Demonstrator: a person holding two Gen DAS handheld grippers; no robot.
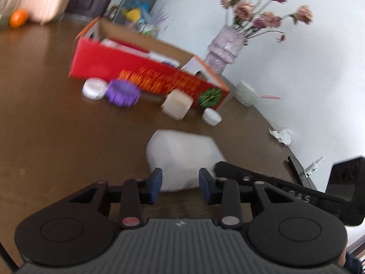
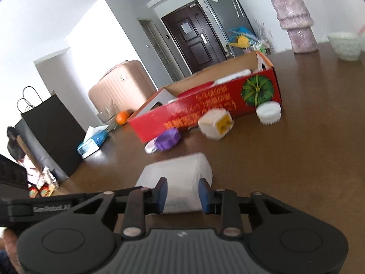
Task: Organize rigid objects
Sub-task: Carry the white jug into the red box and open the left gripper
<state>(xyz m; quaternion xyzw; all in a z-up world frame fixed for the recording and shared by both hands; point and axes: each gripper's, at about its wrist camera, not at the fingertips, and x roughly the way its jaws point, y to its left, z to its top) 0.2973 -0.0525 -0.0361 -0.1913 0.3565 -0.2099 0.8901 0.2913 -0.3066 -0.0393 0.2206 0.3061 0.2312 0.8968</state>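
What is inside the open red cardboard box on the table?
In the red cardboard box, only the tops of some flat white and red items show above its front wall. Blur and the wall hide what they are and anything lying lower.

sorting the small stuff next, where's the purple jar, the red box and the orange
purple jar (image 1: 123, 93), left wrist view, its ribbed side
red box (image 2: 205, 111), right wrist view, its printed long wall
orange (image 2: 122, 117), right wrist view, its middle
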